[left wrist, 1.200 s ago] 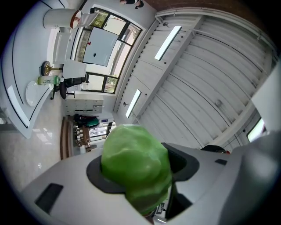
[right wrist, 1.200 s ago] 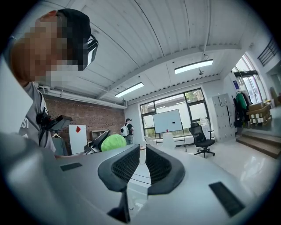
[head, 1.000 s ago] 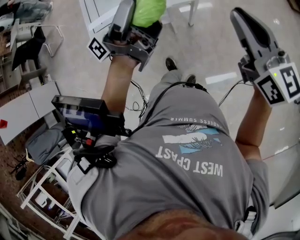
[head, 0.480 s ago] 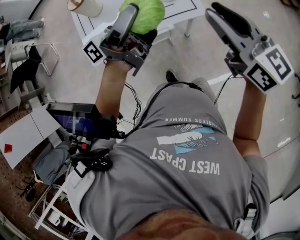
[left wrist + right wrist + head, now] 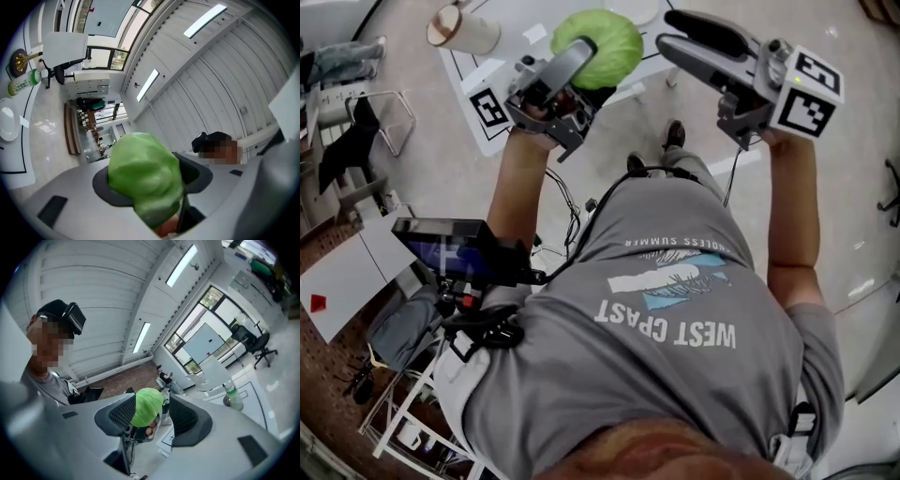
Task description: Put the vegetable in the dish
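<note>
A green cabbage (image 5: 602, 45) sits between the jaws of my left gripper (image 5: 589, 58), which is shut on it and held up over the near edge of a white table (image 5: 487, 70). In the left gripper view the cabbage (image 5: 143, 173) fills the gap between the jaws. A white dish (image 5: 8, 124) lies on the table beyond, and part of the dish's rim (image 5: 630, 11) shows behind the cabbage. My right gripper (image 5: 667, 34) hangs to the cabbage's right with its jaws opening and nothing between them. Through the right gripper (image 5: 152, 420) I see the cabbage (image 5: 147, 406) farther off.
A pale cylinder-shaped container (image 5: 464, 30) lies on the table at the left, and a green bottle (image 5: 21, 83) stands near the dish. A dark screen unit (image 5: 455, 248) hangs at my left hip. Cables (image 5: 567, 202) trail on the floor, with a chair (image 5: 356, 131) at the left.
The table has come into view. The left gripper with the cabbage now hangs over the table's edge. The right gripper has swung left toward the cabbage and its jaws have parted.
</note>
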{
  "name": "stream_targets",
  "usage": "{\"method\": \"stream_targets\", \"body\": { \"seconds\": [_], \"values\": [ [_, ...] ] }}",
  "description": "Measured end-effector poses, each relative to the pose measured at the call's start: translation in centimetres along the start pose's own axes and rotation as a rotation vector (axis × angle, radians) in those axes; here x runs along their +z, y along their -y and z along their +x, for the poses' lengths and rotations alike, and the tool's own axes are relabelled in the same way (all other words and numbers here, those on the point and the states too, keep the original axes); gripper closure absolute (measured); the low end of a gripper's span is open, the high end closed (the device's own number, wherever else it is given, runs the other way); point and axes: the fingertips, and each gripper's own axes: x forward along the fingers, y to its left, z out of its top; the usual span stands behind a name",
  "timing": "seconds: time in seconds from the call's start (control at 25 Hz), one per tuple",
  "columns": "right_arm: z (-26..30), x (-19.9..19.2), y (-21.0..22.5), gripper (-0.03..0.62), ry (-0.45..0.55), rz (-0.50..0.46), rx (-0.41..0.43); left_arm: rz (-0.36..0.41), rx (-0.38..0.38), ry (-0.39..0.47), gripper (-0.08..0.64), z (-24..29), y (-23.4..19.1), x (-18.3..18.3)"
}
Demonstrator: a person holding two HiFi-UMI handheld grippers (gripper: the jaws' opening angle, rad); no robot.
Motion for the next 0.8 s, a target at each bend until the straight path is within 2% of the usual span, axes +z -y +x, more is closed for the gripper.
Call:
{"method": "stream_targets", "body": {
  "seconds": [0.16,0.36,0.52,0.6,0.68,0.8],
  "values": [
    [1.8,-1.3,2.6,0.38,-0.036,0.12,0.138,0.003,0.013,-0.055,0.302,0.0,-3.4,-0.3],
    [3.4,-2.4,4.1,0.356,-0.103,0.219,0.2,0.006,0.031,-0.082,0.302,-0.7,-5.0,0.0],
    [4.3,-3.1,4.5,0.328,-0.143,0.337,0.306,-0.02,0.001,-0.083,0.302,-1.2,-5.5,0.1],
    [4.8,-3.5,4.6,0.33,-0.155,0.38,0.312,-0.008,0.033,-0.099,0.302,-1.4,-6.0,0.0],
    [5.1,-4.1,5.3,0.33,-0.17,0.409,0.278,0.022,0.1,-0.133,0.302,-1.7,-6.9,-0.2],
    [5.1,-6.5,7.1,0.33,-0.167,0.481,0.216,-0.011,0.172,-0.151,0.302,-3.3,-9.3,-1.3]
  ]
}}
